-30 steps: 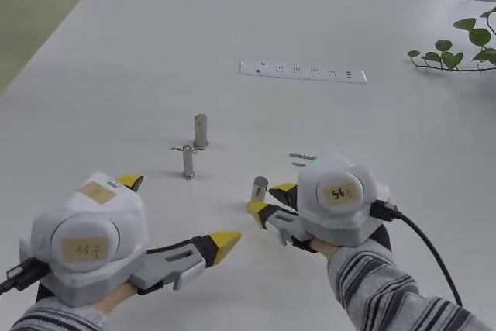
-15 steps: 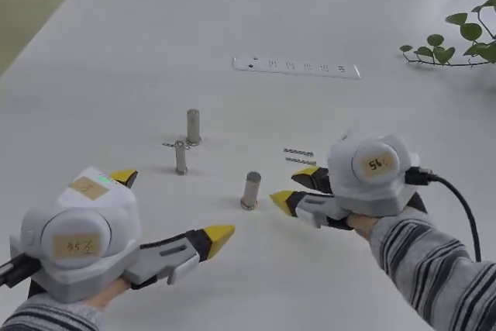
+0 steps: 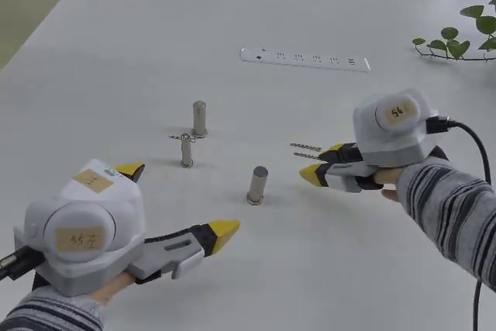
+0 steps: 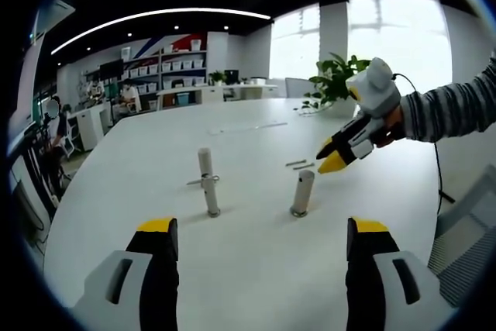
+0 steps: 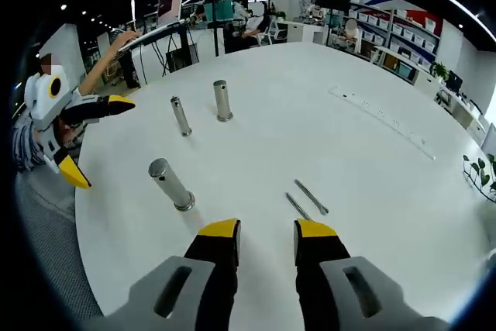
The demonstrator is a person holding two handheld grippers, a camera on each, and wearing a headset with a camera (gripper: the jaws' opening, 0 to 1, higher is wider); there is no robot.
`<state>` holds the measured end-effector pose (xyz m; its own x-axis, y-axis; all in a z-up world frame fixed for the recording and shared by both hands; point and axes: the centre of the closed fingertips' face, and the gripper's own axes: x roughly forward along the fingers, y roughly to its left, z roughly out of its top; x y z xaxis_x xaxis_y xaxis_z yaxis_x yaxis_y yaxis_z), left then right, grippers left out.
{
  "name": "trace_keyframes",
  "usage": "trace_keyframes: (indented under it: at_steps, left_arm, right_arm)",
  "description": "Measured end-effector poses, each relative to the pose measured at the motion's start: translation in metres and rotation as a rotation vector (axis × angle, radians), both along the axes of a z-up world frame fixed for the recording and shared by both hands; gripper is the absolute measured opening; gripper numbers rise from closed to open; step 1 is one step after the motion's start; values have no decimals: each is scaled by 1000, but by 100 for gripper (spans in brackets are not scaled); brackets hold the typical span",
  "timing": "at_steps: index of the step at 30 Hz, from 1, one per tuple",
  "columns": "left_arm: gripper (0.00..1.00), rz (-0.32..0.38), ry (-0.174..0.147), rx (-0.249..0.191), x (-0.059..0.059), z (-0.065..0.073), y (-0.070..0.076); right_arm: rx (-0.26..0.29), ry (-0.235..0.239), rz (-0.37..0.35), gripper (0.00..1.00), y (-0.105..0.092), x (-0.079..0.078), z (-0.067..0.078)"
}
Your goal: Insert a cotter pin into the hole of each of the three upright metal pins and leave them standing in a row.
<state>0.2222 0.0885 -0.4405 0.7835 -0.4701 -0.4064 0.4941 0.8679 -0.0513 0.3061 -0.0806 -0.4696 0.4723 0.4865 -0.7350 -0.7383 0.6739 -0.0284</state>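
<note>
As the left tongs point(image 4: 262, 232) and right tongs point(image 5: 266, 229) are held released, the cotter pins point(image 5: 310, 197) could be skidded aside by a skewed pinch.

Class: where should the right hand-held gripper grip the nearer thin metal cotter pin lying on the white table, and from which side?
Probably across the middle of the nearer thin metal cotter pin, from above with the jaws straddling it: it lies flat on the white table, a second pin close beside it. The right hand-held gripper is open.
</note>
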Motion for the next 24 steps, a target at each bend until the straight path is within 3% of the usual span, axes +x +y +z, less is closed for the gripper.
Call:
trace_keyframes:
  at_steps: [14,24]
  left_arm:
    - [87,6,13,3,1,-4,2]
    - [86,6,24,4,0,-6,3]
  right_arm:
    - [-105,54,38,20,-17,23,-17]
    - [-110,106,46,13,-21,28,-21]
